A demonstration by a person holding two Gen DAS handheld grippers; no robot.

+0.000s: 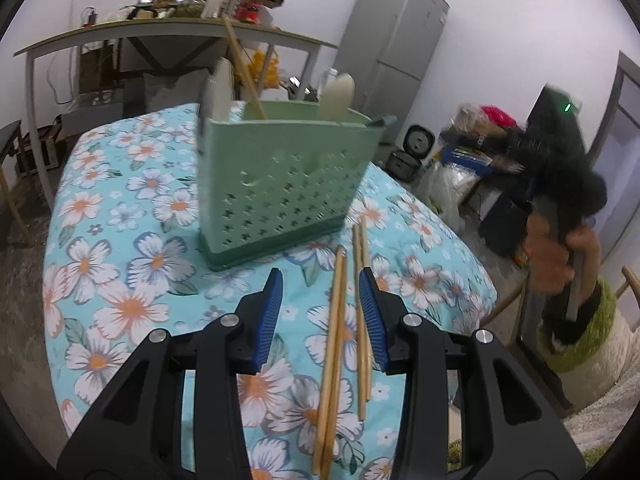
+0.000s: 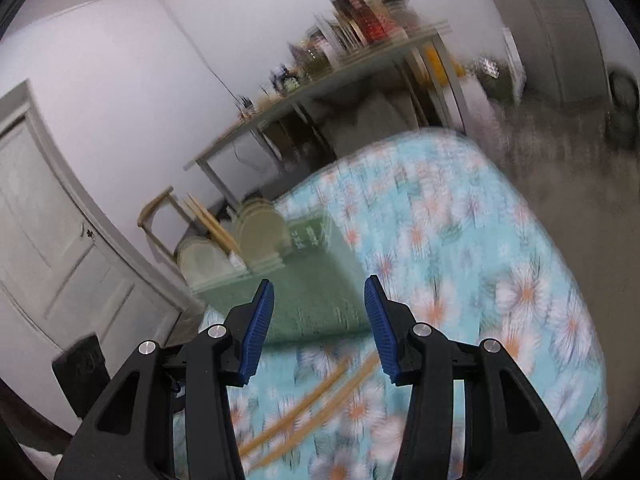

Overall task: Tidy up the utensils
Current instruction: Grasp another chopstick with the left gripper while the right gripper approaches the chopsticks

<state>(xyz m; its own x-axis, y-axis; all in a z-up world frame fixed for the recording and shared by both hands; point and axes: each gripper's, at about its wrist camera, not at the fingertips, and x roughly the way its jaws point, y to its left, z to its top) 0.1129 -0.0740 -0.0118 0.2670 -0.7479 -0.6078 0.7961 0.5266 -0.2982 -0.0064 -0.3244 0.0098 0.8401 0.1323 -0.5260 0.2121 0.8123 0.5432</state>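
Observation:
A green perforated utensil holder (image 1: 280,184) stands on the floral tablecloth (image 1: 120,264). It holds white spoons (image 1: 338,96) and a pair of chopsticks (image 1: 244,72). Several wooden chopsticks (image 1: 340,344) lie on the cloth in front of it. My left gripper (image 1: 320,312) is open above them, its fingers either side of the sticks. My right gripper (image 2: 318,320) is open and empty, held above the cloth near the holder (image 2: 312,280); that view is blurred. Chopsticks (image 2: 312,400) lie below it. The right gripper and hand also show in the left wrist view (image 1: 560,208).
A long table (image 1: 168,36) with clutter stands behind, a grey fridge (image 1: 396,40) to its right. Bags and a rice cooker (image 1: 416,144) sit on the floor at right. A white door (image 2: 52,220) and a wooden chair (image 2: 160,216) are in the right wrist view.

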